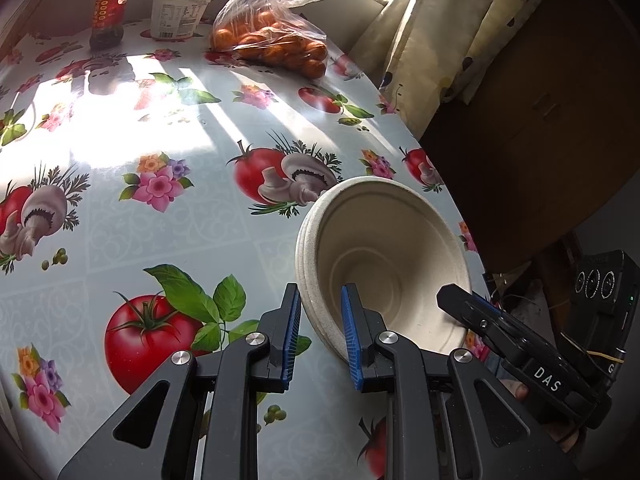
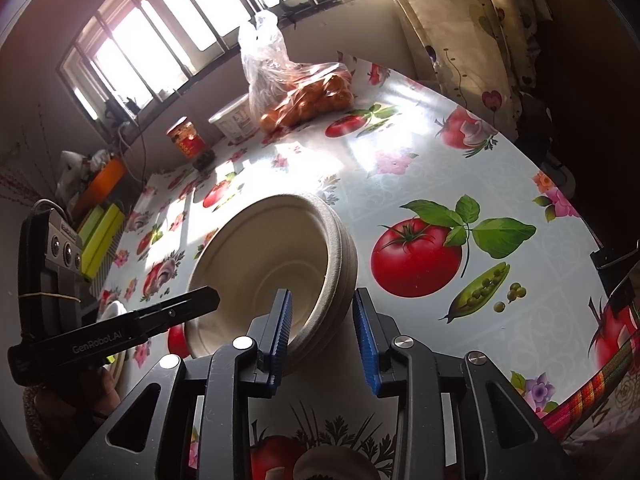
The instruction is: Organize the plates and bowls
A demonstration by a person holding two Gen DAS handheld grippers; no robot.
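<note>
My left tool (image 1: pixel 320 332) and right tool (image 2: pixel 322 334) each clamp rim of stacked bowls (image 1: pixel 384 256), top bowl empty, tilted above surface (image 1: pixel 160 216); stack count unclear.

A barred window (image 2: pixel 160 36) at the far wall lets in sun that falls in bright stripes across the table (image 1: pixel 168 216), which wears a glossy cloth printed with tomatoes, mushrooms and flowers. A pale patterned curtain (image 1: pixel 452 28) hangs at the far right. Dark wooden furniture (image 1: pixel 532 152) stands right of the table.
</note>
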